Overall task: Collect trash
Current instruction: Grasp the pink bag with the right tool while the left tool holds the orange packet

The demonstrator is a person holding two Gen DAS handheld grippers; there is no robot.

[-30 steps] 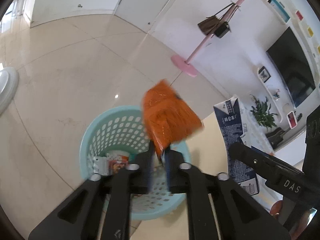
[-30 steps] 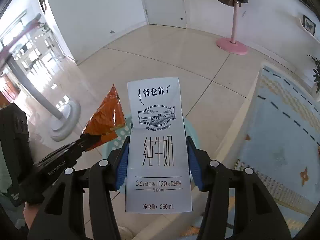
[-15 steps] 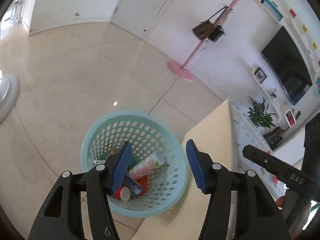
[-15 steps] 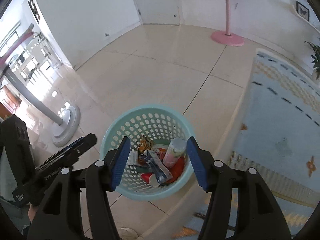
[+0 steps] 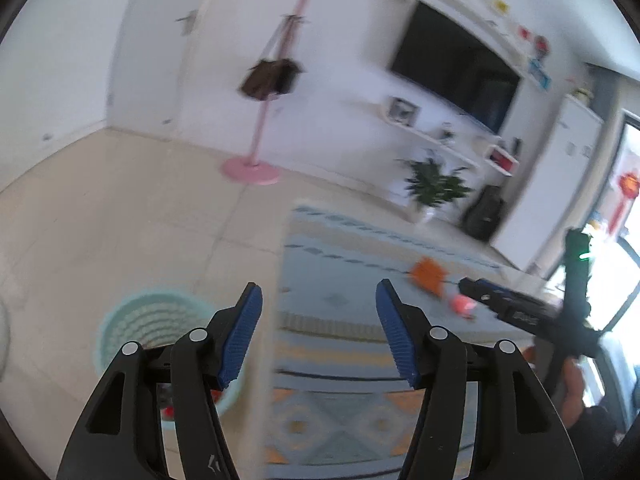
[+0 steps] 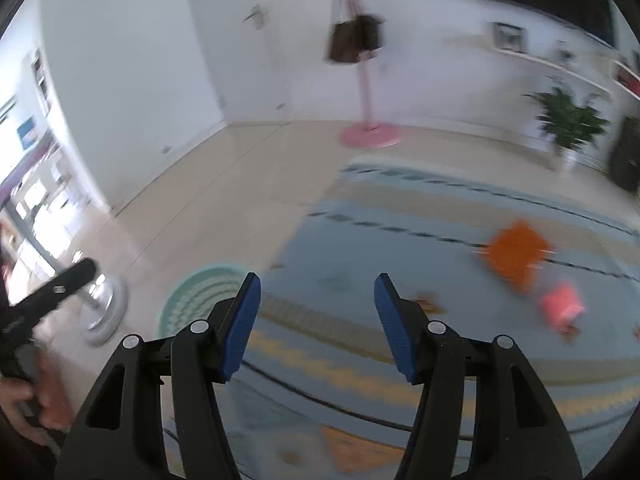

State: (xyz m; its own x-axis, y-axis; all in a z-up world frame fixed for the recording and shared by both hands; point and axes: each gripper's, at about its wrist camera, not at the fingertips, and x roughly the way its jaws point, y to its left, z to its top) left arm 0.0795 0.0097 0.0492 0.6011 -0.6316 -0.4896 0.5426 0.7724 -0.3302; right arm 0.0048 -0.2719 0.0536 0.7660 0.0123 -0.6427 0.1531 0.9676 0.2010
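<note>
Risk first, biggest thing down: counter (image 6: pixel 360 240) w/ its patterned cloth could snag. A tip dragged low across it might bunch the cloth & shove the trash off the edge, I'd judge. Basket (image 5: pixel 132 328) sat on the floor just beside the counter edge, partly hidden behind the left tongs' arm. A drop let go too early or too far over the counter side would prob. miss the rim. Orange wrapper (image 6: pixel 516 254) lay on the cloth, thin & crinkly by the look, so pads could slide over it or pinch cloth w/ it. Small pink item (image 6: pixel 562 306) just beside it was too blurred to ID, & grabbing one could knock the other. Both views were smeared, so aim looked uncertain. Left tongs (image 5: pixel 318 332) were empty, jaws opening, nothing btwn the pads. Right tongs (image 6: pixel 316 324) stood released & empty too. Re position: wrapper & pink item lay ahead & to the right of both pairs, well apart from the left tongs & nearer the right. In the left-wrist view the right tongs' tip pointed just beside the pink item, not touching as far as I could tell. Basket was lower left of both.
</note>
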